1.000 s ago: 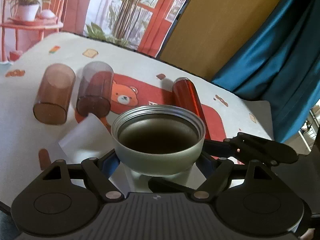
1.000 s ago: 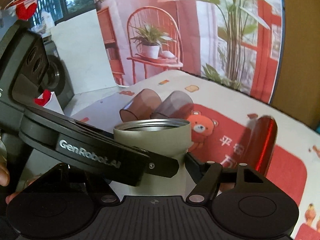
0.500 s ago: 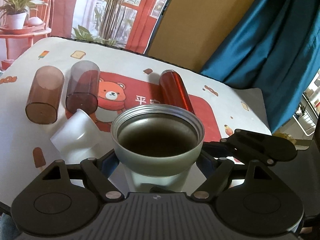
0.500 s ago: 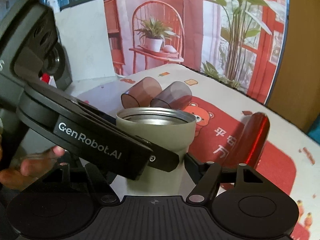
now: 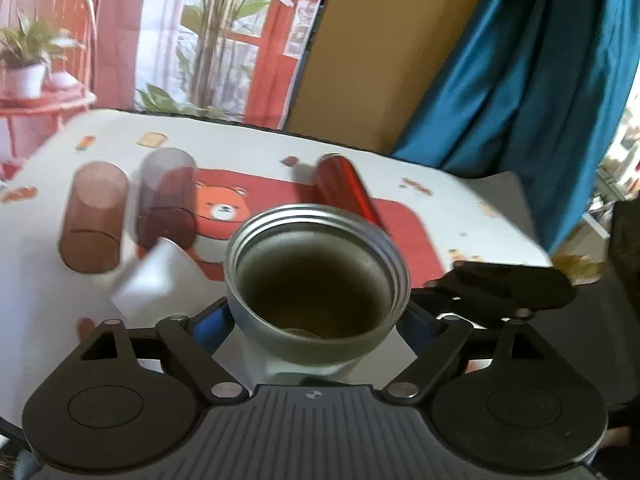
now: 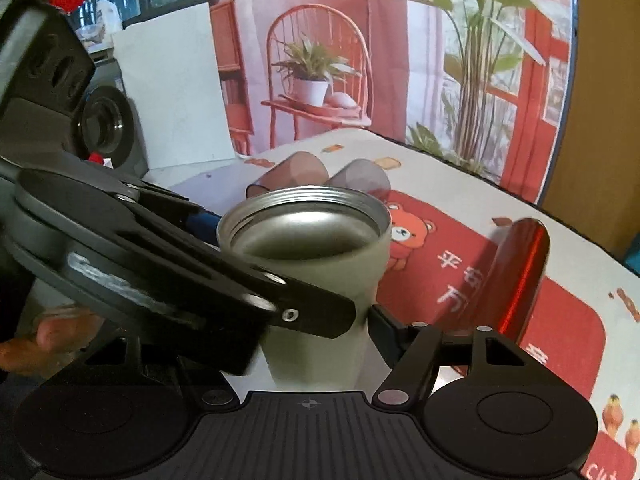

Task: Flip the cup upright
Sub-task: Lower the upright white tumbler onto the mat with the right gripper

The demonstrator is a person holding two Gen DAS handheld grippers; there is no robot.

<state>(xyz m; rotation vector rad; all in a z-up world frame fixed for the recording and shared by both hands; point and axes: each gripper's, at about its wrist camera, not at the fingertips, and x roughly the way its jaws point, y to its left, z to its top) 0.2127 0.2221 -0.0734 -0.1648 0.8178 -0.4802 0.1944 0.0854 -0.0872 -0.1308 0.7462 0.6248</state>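
A grey-green metal cup stands mouth up between the fingers of both grippers, held above the table. My left gripper is shut on the cup near its rim, its blue pads against the cup's sides. My right gripper is shut on the same cup lower on its body; the left gripper's body crosses in front of its left finger and hides it.
Two brown translucent cups, a white frosted cup and a red metal bottle lie on their sides on the bear-print tablecloth. A blue curtain hangs at the right.
Both grippers have shifted with the cup still upright between them; the left wrist view is now blurred from motion. The cups lying on the table have not moved.
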